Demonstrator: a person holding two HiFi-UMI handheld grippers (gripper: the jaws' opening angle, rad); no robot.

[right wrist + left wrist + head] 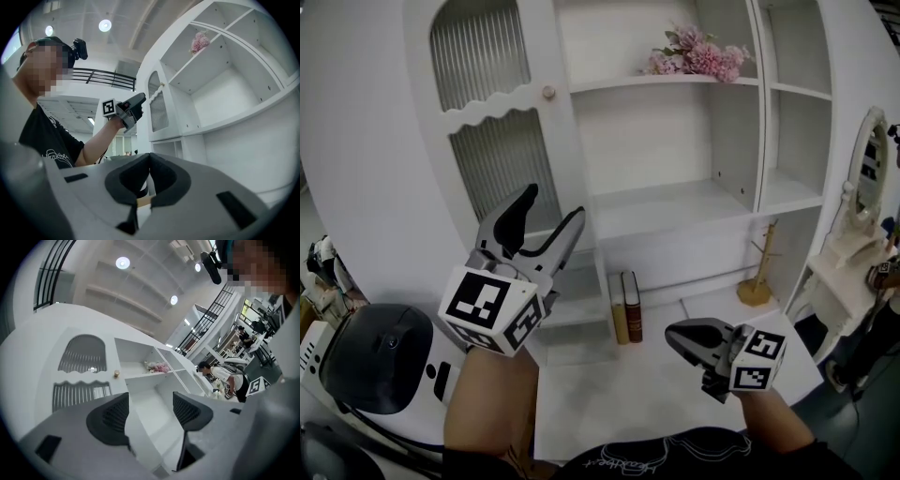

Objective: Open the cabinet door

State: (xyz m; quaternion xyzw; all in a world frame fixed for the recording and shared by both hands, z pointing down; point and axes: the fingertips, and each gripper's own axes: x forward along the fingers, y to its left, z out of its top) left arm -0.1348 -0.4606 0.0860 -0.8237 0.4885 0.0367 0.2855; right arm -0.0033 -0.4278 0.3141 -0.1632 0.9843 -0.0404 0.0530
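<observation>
Though before cabinet door (492, 141), left hand-held gripper (553, 206) gapes wide, empty.

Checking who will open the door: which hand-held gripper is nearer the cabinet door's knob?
Left. The left hand-held gripper is below the knob; the right hand-held gripper sits lower and further right.

The left gripper (553, 204) is raised high and tilted upward, its jaws spread wide. The bare left forearm (487, 398) reaches up behind it. The right gripper (673, 333) sits lower and well apart to the right, pointing about level, its jaws closed with the pads (161, 176) meeting at the tips. The right forearm (780, 414) stays low behind it.
</observation>
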